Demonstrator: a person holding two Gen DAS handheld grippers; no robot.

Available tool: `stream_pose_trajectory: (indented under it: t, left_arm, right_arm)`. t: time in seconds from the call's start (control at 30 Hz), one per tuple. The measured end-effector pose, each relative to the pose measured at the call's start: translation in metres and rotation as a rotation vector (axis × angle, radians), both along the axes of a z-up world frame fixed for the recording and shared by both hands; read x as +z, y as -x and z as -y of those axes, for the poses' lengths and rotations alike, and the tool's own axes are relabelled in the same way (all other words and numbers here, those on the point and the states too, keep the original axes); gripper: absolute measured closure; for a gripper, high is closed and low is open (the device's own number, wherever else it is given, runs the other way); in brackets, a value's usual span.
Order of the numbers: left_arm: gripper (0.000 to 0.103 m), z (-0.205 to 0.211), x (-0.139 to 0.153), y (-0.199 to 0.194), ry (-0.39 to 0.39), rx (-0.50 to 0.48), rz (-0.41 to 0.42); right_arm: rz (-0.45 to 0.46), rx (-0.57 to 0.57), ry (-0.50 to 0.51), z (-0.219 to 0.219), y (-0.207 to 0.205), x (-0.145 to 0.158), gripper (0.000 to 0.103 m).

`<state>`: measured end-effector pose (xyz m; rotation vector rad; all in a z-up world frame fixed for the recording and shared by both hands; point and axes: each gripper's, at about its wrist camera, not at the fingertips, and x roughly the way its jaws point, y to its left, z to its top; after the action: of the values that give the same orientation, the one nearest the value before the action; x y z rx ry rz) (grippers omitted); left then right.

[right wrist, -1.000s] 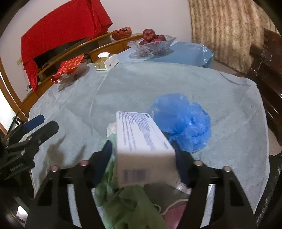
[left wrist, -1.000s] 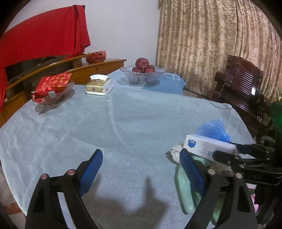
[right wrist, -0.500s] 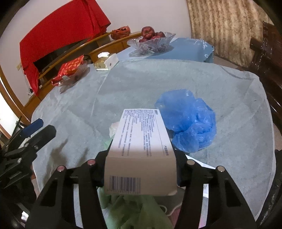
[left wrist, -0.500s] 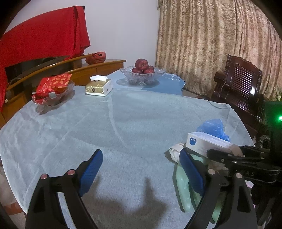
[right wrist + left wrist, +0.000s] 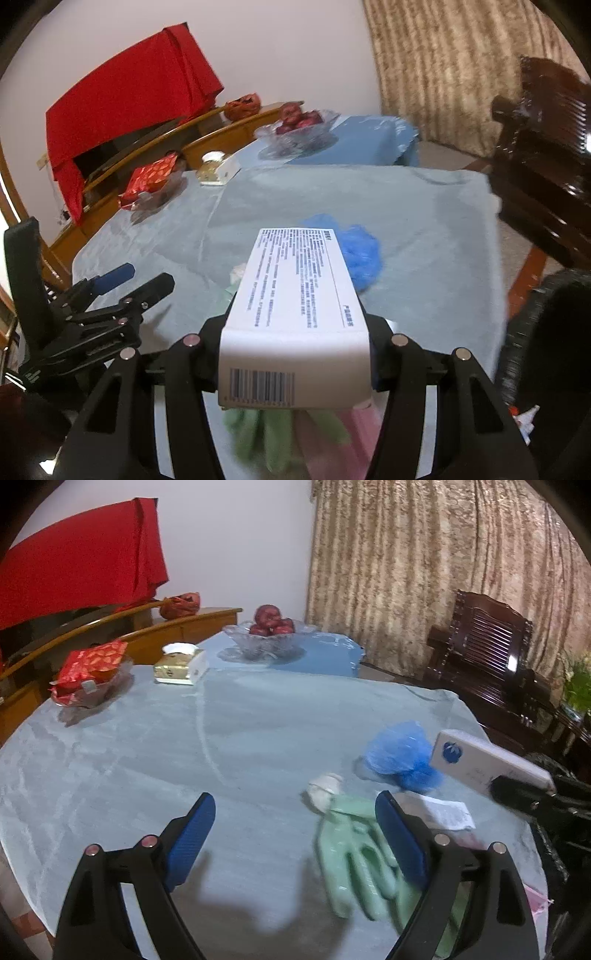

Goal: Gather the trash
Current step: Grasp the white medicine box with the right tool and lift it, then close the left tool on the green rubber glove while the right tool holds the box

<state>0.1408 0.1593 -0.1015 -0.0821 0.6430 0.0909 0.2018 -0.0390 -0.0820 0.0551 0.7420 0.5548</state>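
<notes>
My right gripper (image 5: 295, 325) is shut on a long white box (image 5: 295, 314), held clear above the table; printed text faces up and a barcode faces the camera. In the left wrist view the same white box (image 5: 480, 760) hangs at the right edge. My left gripper (image 5: 295, 801) stands wide open over the tablecloth with nothing between its blue pads. On the cloth lie a crumpled blue plastic bag (image 5: 402, 757), a balled white tissue (image 5: 325, 790), a pale green glove (image 5: 354, 856) and a paper slip (image 5: 443, 808). Something pink (image 5: 332, 443) lies beneath the box.
At the far side stand a glass bowl of red fruit (image 5: 271, 631), a tissue box (image 5: 181, 668) and a dish with a red packet (image 5: 88, 672). A dark wooden chair (image 5: 487, 646) is at the right. A black bag-like shape (image 5: 546, 332) sits by the table's right edge.
The right gripper closed on the white box and lifted it up and back off the trash pile. The left view shifted, so the glove and tissue now show fully.
</notes>
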Motion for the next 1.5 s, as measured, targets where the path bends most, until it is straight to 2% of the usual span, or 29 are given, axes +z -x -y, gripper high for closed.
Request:
stream_pose_trajectory:
  t: [0.23, 0.4, 0.57, 0.9, 0.93, 1.0, 1.03, 1.07, 1.1, 1.17, 1.27, 1.5]
  left_arm:
    - [0.020, 0.032, -0.010, 0.000, 0.000, -0.064, -0.019]
    - [0.022, 0.038, -0.022, -0.005, -0.026, -0.036, -0.048]
    - [0.026, 0.027, -0.035, -0.013, -0.024, -0.010, -0.086]
    - [0.029, 0.025, -0.065, -0.034, 0.011, -0.035, -0.175]
    - [0.032, 0.026, -0.068, -0.037, 0.015, -0.037, -0.192]
    - [0.045, 0.026, -0.072, -0.039, 0.045, -0.061, -0.212]
    - [0.058, 0.026, -0.073, -0.041, 0.078, -0.079, -0.221]
    - [0.066, 0.026, -0.073, -0.041, 0.088, -0.089, -0.221]
    - [0.069, 0.028, -0.072, -0.041, 0.083, -0.094, -0.218]
    - [0.082, 0.031, -0.071, -0.039, 0.076, -0.109, -0.214]
    - [0.089, 0.031, -0.067, -0.035, 0.088, -0.108, -0.202]
    - [0.090, 0.022, -0.032, -0.020, 0.086, -0.089, -0.123]
  right_arm:
    - [0.018, -0.069, 0.042, 0.038, 0.020, -0.001, 0.050]
    - [-0.005, -0.112, 0.035, 0.058, 0.022, -0.013, 0.050]
    - [-0.016, -0.124, 0.027, 0.064, 0.019, -0.019, 0.050]
    - [-0.028, -0.115, 0.054, 0.056, 0.011, -0.026, 0.050]
    - [-0.031, -0.115, 0.054, 0.055, 0.010, -0.027, 0.050]
    - [-0.038, -0.116, 0.058, 0.054, 0.009, -0.029, 0.050]
    - [-0.041, -0.116, 0.059, 0.054, 0.008, -0.030, 0.050]
    - [-0.043, -0.116, 0.060, 0.053, 0.008, -0.030, 0.050]
    - [-0.044, -0.115, 0.062, 0.052, 0.008, -0.031, 0.050]
    - [-0.045, -0.113, 0.065, 0.051, 0.009, -0.031, 0.050]
    - [-0.042, -0.111, 0.065, 0.051, 0.011, -0.029, 0.050]
    - [-0.003, -0.112, 0.050, 0.054, 0.014, -0.014, 0.050]
